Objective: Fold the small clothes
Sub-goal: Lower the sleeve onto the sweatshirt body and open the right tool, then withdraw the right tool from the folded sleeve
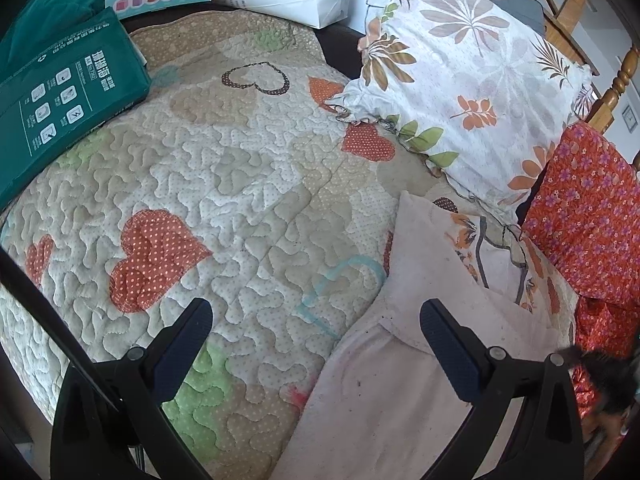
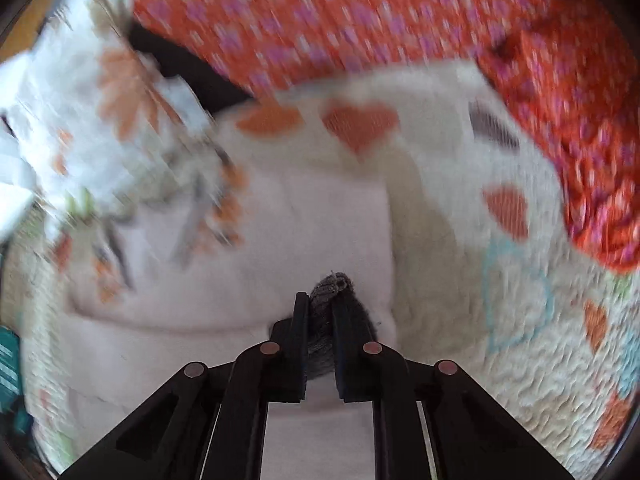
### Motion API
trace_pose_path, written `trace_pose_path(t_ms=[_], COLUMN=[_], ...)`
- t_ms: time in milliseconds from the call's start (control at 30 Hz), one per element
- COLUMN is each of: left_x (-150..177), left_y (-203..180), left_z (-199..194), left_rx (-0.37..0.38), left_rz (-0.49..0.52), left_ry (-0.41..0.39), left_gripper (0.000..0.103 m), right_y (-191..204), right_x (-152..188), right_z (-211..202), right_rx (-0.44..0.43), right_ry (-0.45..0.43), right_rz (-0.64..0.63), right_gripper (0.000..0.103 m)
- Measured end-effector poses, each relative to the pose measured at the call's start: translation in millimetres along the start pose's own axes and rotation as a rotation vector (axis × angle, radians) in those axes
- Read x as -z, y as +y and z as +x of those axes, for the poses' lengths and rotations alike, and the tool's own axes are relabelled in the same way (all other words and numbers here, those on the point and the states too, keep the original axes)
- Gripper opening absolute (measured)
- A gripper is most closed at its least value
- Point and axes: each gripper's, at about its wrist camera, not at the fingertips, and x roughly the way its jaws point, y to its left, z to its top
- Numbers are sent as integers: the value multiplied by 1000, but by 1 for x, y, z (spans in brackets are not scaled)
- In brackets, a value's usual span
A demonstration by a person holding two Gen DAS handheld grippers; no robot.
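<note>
One right gripper (image 2: 320, 312) clamping grey knit (image 2: 334, 286).

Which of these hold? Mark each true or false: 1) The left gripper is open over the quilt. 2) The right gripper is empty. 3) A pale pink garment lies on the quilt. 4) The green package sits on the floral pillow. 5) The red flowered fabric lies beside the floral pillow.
1) True: the left gripper has its jaws spread wide above the heart-patterned quilt, holding nothing.
2) False: the right gripper is shut on a small grey knitted item.
3) True: the pale pink garment lies spread on the quilt.
4) False: the green package rests on the quilt, far from the floral pillow.
5) True: the red flowered fabric lies next to that pillow.
</note>
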Motion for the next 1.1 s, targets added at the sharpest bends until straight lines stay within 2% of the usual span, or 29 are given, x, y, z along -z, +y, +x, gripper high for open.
trace_pose_path(t_ms=[133,200,267,367,400,467,500,567,600,667,700,767,833,900,1000,1100], left_x=[2,3,4,5,6,5,4,2,0,-2,-3,-2,-1,-2,-7,-10], left_y=[-7,-7,-6,-6,-6,-5,-3,4,8,13,14,13,10,10,18,28], left_z=[3,6,8,8,7,6,6,5,5,6,7,7,6,5,1,-1], left_rx=[-7,-4,1,5,3,-1,-2,-6,-8,-4,1,12,17,17,16,22], left_rz=[29,25,16,18,25,29,24,-2,-20,-50,-62,-65,-48,-41,-70,-107], left_ry=[4,21,36,39,37,36,37,34,34,40,44,53,58,52,41,35], left_gripper=[103,103,103,103,103,103,103,103,103,103,103,103,103,103,103,103], right_y=[15,17,12,-13,-26,-44,-52,-59,-52,-31,-16,19,58,96,156,203], right_x=[-38,-37,-23,13,28,43,49,51,48,43,40,37,39,50,78,101], right_z=[-74,-84,-71,-21,2,27,33,23,10,-10,-20,-31,-30,-16,13,31], right_rx=[-211,-221,-193,-119,-76,-4,26,20,30,57,65,40,-42,-153,-260,-243], right_ry=[-215,-236,-205,-76,-16,48,66,36,-2,-71,-113,-160,-139,-70,39,31], right_rz=[24,16,-3,3,18,35,50,85,70,3,-43,-121,-189,-252,-356,-451], right_gripper=[11,11,11,11,12,15,16,20,23,35,45,50,50,50,50,50])
